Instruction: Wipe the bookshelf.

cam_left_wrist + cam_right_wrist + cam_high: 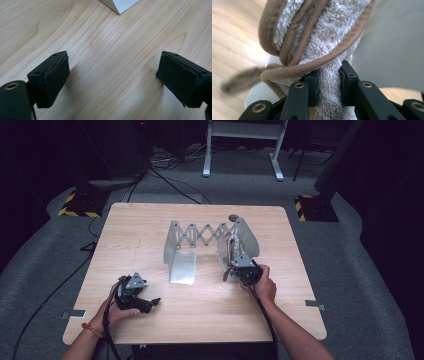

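Right gripper (329, 82), fingers pinched on a soft, light terry cloth (324, 37) at the metal rack's (177, 240) right end plate, probably best gripped at its bunched fold; left gripper (112, 80) gapes empty above the bench (140, 235).

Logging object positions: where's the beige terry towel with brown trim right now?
The beige terry towel with brown trim is pinched in the right gripper. In the high view it sits right of centre, against the right panel of the grey metal accordion rack.
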